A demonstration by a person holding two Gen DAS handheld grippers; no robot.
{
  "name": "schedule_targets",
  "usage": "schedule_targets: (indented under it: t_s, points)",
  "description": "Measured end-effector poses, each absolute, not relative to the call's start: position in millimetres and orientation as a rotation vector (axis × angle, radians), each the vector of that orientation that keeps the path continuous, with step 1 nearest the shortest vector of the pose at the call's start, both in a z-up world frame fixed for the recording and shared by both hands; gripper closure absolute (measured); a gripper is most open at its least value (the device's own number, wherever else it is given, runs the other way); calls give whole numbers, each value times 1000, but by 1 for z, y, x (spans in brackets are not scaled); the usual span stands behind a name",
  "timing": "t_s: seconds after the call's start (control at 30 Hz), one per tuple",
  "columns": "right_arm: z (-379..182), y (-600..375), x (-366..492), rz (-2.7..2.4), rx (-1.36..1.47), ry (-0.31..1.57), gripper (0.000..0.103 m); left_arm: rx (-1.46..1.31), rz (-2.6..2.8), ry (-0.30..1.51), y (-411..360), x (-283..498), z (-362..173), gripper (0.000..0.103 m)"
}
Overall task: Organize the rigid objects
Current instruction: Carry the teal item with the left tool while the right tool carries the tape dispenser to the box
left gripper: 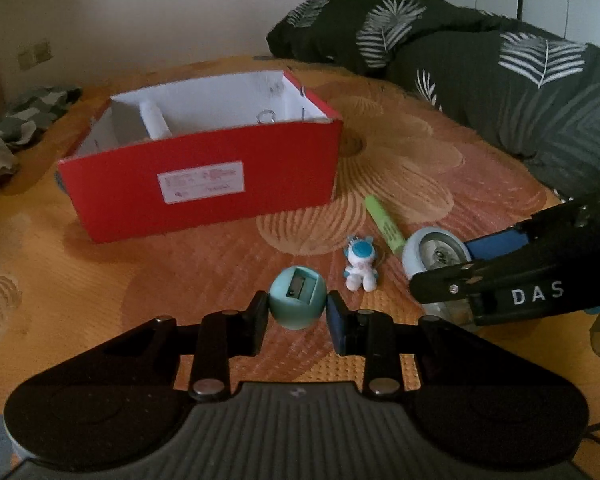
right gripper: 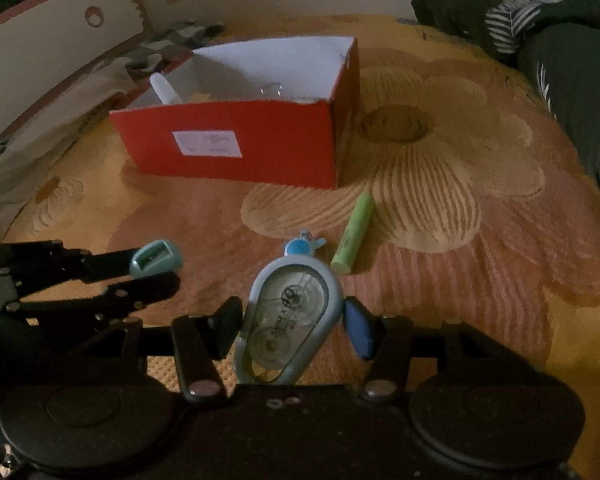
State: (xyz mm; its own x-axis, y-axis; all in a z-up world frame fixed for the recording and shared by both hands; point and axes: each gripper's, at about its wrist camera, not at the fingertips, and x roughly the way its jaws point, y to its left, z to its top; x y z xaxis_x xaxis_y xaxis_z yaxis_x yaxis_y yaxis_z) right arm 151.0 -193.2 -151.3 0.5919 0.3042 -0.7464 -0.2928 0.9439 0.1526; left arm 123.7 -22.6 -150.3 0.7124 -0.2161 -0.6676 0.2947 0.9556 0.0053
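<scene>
Left gripper [left gripper: 298, 312] clamps the sharpener [left gripper: 297, 297]; right gripper [right gripper: 292, 326] clamps the tape dispenser [right gripper: 290, 318]. Round sharpener may squirt out before reaching the box [left gripper: 204, 184].

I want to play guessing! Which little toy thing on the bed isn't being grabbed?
The green highlighter and astronaut figure lie loose; sharpener and correction tape are gripped.

Each black plastic hand-held gripper, left [left gripper: 298, 312] and right [right gripper: 292, 326], has a ribbed grey housing, silver pivot screws, one black pad and one blue pad [left gripper: 337, 328]. White letters "DAS" [left gripper: 538, 293] mark the right one's side.
</scene>
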Motion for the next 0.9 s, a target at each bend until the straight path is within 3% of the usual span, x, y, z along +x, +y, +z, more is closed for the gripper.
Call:
schedule_targets:
  t_s: [0.9]
  points:
    - [-55, -174, 175, 409, -90, 664, 49, 31, -166, 619, 35, 153, -39, 73]
